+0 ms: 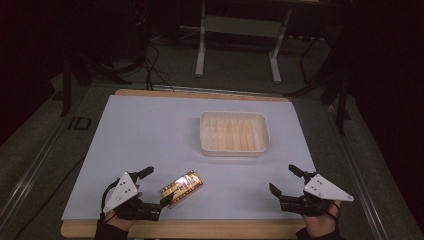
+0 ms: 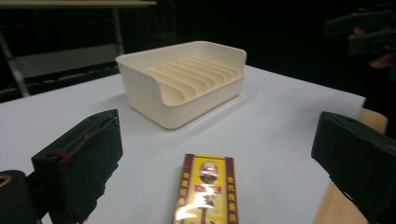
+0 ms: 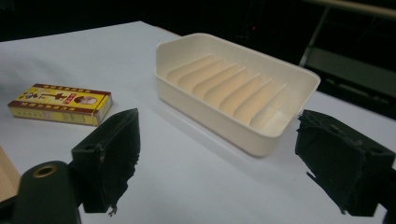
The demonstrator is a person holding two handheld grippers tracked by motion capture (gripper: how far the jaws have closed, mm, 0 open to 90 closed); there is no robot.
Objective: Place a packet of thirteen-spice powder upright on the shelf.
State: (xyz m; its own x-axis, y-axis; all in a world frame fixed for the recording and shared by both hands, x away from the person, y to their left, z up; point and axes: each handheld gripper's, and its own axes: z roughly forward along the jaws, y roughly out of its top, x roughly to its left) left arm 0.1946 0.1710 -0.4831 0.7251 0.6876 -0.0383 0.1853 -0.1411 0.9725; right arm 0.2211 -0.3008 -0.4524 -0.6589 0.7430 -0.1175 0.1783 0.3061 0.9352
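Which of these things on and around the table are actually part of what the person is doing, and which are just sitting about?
Part of the job:
- small yellow and red box, lying flat between the open jaws of the left gripper
- cream ribbed tray, empty
- right gripper, open, holding nothing

Just there:
- white table cover
- metal stand on the floor behind the table

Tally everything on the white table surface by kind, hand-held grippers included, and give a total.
Cream ribbed tray: 1
Yellow and dark red box: 1
Hand-held gripper: 2, the left hand-held gripper with open jaws by the box, the right hand-held gripper open near the table's right corner
Total: 4
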